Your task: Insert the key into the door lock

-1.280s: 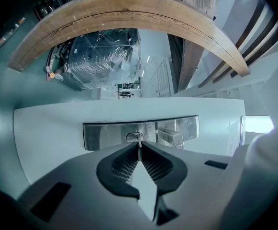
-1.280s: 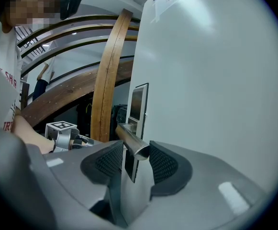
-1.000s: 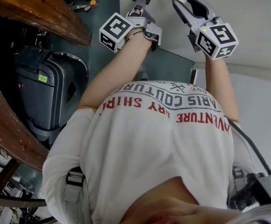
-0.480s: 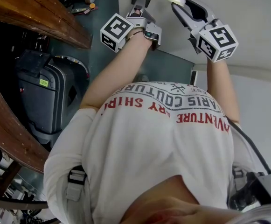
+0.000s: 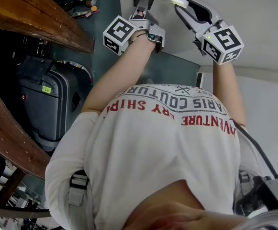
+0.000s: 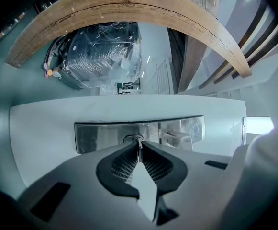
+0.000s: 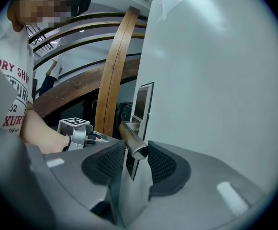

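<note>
1. Key (image 6: pixel 138 143): in the left gripper view, your left tool (image 6: pixel 139 148) is clamped on it, with the tip at the keyhole (image 6: pixel 132 139). It looks not yet pushed home.
2. Right gripper view: your right tool (image 7: pixel 136 153) has just been closing and grips the door handle (image 7: pixel 130 139).
3. Head view: both tools are at the door (image 5: pixel 258 13); seating the key remains.

I'm looking at a white short-sleeved T-shirt (image 5: pixel 167 147) with red and grey lettering across the chest. A grey strap (image 5: pixel 75 190) with a buckle sits at seven o'clock, and a black cable (image 5: pixel 259 151) trails at four o'clock. The left gripper (image 6: pixel 138 146) and right gripper (image 7: pixel 135 153) are grey with black ribbed pads (image 6: pixel 123 166). White cubes with black square markers sit at eleven o'clock (image 5: pixel 120 34) and one o'clock (image 5: pixel 223 43).
</note>
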